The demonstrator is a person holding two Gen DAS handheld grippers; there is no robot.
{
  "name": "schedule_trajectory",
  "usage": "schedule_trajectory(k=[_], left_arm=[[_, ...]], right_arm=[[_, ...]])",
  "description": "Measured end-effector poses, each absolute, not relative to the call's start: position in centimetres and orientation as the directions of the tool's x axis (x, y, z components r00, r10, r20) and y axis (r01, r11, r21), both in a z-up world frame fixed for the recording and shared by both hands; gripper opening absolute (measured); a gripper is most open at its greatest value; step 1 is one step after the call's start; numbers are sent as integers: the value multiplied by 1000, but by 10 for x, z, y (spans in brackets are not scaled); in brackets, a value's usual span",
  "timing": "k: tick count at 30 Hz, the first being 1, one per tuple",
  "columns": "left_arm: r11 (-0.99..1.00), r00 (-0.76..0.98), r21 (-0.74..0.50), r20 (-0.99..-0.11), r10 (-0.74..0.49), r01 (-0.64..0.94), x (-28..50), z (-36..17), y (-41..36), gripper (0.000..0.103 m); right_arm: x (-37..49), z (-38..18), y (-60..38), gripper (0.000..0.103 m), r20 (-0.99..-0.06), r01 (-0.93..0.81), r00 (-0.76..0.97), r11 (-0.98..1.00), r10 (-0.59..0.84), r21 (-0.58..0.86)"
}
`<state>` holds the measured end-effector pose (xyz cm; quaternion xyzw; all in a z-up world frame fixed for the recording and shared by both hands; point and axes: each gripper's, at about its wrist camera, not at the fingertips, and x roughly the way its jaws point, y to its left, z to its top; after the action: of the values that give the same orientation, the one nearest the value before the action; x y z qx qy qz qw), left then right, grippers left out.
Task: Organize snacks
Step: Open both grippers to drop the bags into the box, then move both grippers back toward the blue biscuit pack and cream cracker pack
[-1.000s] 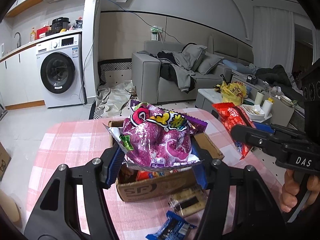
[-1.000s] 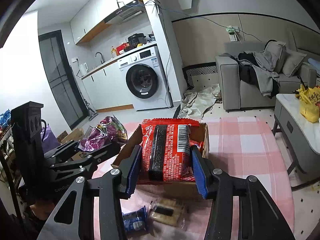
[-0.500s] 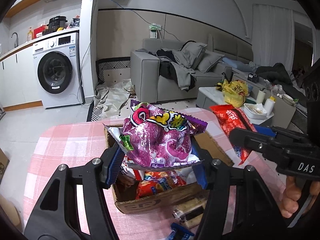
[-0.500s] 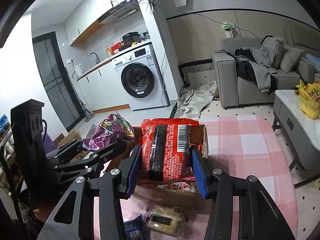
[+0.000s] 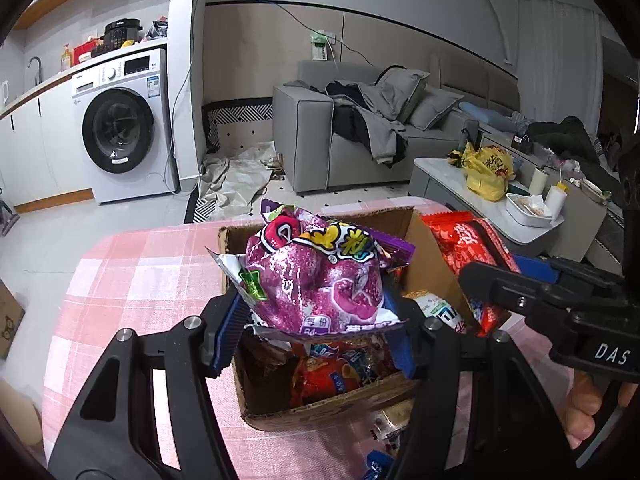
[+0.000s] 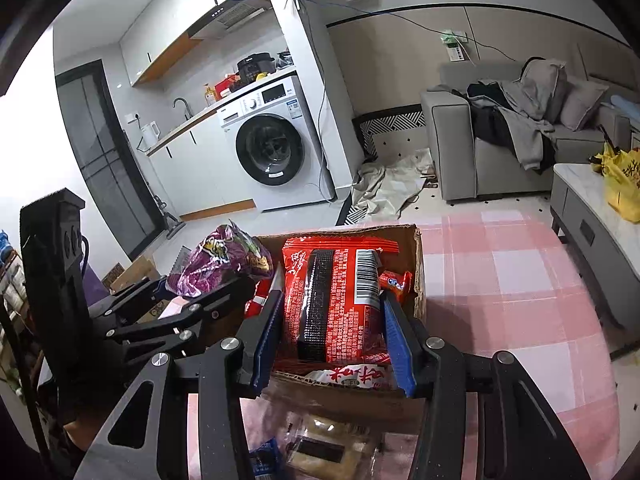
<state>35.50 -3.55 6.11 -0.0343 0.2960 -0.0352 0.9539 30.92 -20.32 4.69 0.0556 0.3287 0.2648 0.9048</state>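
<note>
My left gripper point(image 5: 314, 320) is shut on a shiny purple snack bag point(image 5: 316, 276) and holds it over the open cardboard box point(image 5: 320, 410), which holds several snack packs. My right gripper point(image 6: 330, 328) is shut on a red snack pack point(image 6: 334, 300) with a barcode, held over the same box point(image 6: 418, 268). The red pack also shows in the left wrist view point(image 5: 466, 248) at the box's right side, and the purple bag in the right wrist view point(image 6: 220, 262) at the left.
The box stands on a table with a pink checked cloth point(image 5: 140, 276). A cracker pack point(image 6: 320, 450) and a blue wrapped snack point(image 6: 266, 458) lie on the cloth in front of the box. A low white table point(image 5: 496, 204) stands to the right.
Both grippers have moved forward with their packs, from in front of the box to above its open top. The loose snacks on the cloth slid toward the bottom of both views.
</note>
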Motion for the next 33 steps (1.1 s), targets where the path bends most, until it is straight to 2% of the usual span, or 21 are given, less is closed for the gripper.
schedule_trajectory(k=[4,19,21,22,23,24,26,30,33], left_arm=[[998,819,-51,-571,-63,42,364,51,-42,58],[998,805,-55,-591,-54,26,379,25,-42,59],[998,801,-56,-597,-49,19,379,25,-41,62],[998,799,-60,-600,-46,12,379,25,-39,67],[999,800,-53,-599,-30,-3,378,26,-38,71],[999,804,-45,-594,-16,-13,376,27,-38,81],[999,817,-39,-576,-10,-15,369,32,-39,85],[999,805,-50,-592,-41,14,356,41,-43,102],[997,808,-68,-585,-63,29,339,47,-42,102]], right_arm=[[317,43,-200,49,-570,-432,644,857,511,279],[329,33,-185,50,-584,-421,648,869,489,260],[327,38,-188,54,-577,-417,663,875,478,246],[326,39,-189,59,-575,-416,666,877,474,241],[324,41,-192,67,-574,-415,668,877,473,240],[323,43,-196,72,-569,-413,672,877,474,244],[319,46,-205,91,-563,-404,678,879,473,253],[313,50,-225,98,-562,-389,670,874,485,290],[304,49,-236,102,-567,-384,669,877,481,290]])
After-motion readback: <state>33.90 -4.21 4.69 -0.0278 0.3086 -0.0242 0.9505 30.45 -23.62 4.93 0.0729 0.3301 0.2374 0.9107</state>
